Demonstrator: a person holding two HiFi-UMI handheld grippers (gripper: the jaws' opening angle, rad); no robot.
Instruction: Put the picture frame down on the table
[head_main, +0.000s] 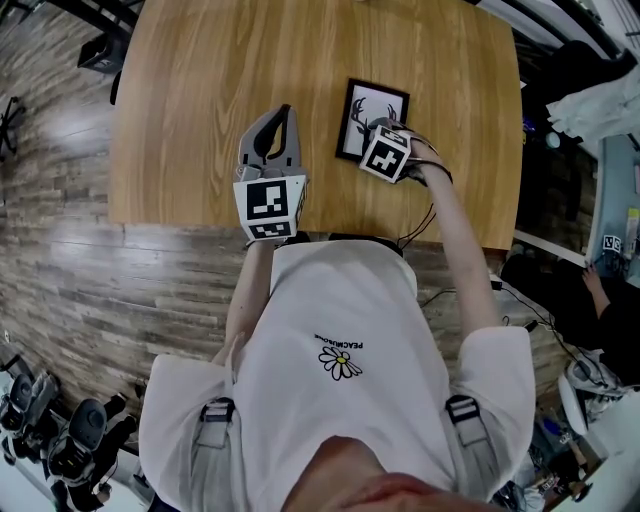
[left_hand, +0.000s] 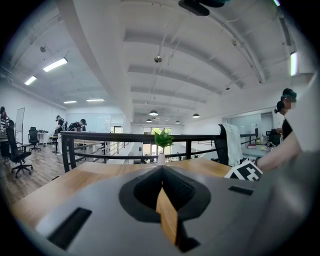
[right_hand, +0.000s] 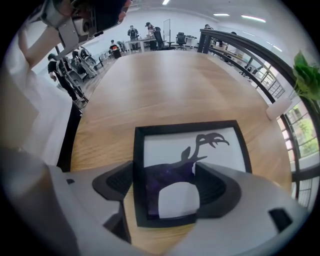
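The black picture frame with a deer silhouette lies face up on the wooden table, right of centre. My right gripper is open just above its near end. In the right gripper view its left jaw stands beside the picture frame's left edge and its right jaw overlaps the picture; I cannot tell whether either one touches. From the head view the marker cube hides those jaws. My left gripper is shut and empty, held over bare wood left of the frame.
A small plant in a white vase stands at the table's far edge by a black railing. A chair draped with white cloth is beyond it. Black cables hang at the near right edge.
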